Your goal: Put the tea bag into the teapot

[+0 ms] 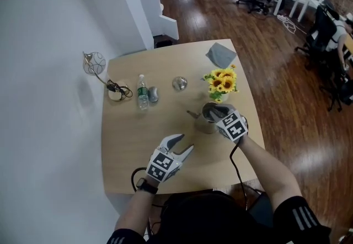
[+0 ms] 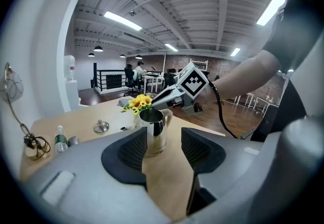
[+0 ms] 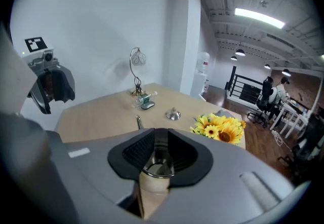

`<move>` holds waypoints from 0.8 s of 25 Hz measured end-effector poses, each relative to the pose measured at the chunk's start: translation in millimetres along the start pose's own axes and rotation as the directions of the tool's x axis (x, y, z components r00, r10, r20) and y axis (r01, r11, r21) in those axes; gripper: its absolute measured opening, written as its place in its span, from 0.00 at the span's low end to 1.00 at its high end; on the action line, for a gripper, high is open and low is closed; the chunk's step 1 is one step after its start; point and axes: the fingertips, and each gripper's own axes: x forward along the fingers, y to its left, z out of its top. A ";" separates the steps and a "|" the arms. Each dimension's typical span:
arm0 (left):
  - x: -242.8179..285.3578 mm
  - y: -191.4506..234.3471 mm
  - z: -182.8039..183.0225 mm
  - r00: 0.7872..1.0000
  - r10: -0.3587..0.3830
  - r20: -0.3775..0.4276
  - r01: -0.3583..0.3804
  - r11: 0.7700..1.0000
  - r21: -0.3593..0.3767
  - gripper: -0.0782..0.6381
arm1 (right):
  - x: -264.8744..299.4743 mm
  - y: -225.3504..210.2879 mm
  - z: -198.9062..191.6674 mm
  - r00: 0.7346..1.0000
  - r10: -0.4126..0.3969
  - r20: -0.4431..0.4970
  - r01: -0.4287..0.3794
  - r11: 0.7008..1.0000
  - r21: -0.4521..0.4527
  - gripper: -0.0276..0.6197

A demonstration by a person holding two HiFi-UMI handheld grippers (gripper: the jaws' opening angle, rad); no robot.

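From the head view, a steel teapot (image 1: 208, 120) stands on the wooden table (image 1: 165, 121). The right gripper (image 1: 217, 109) hangs directly over the teapot's open mouth, tips pointing down into it. The left gripper (image 1: 185, 144) is near the teapot on the person's side, apart from it, with its jaws spread. Beyond the teapot stand yellow sunflowers (image 1: 222, 81), close to it; the teapot's lid (image 1: 180, 83) lies farther out, and a water bottle (image 1: 142, 93) lies well apart from the teapot towards the wall.

In the left gripper view, the left gripper's (image 2: 164, 149) jaws are released and wide, with only bare table between them. The teapot (image 2: 154, 134) shows upright beyond the gap, untouched, with the right gripper's tips just above its rim.

In the right gripper view, the right gripper's (image 3: 161, 154) pads stand a little apart and grasp nothing. Straight below the gap is the teapot's mouth (image 3: 159, 170), and a pale shape lies inside; whether that is the tea bag I cannot tell.
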 end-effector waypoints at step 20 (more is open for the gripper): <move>-81.8 -75.5 -56.6 0.990 0.139 0.013 -0.135 0.980 -0.147 0.40 | -138.2 109.0 -50.2 0.938 0.223 0.266 -0.314 0.873 0.373 0.11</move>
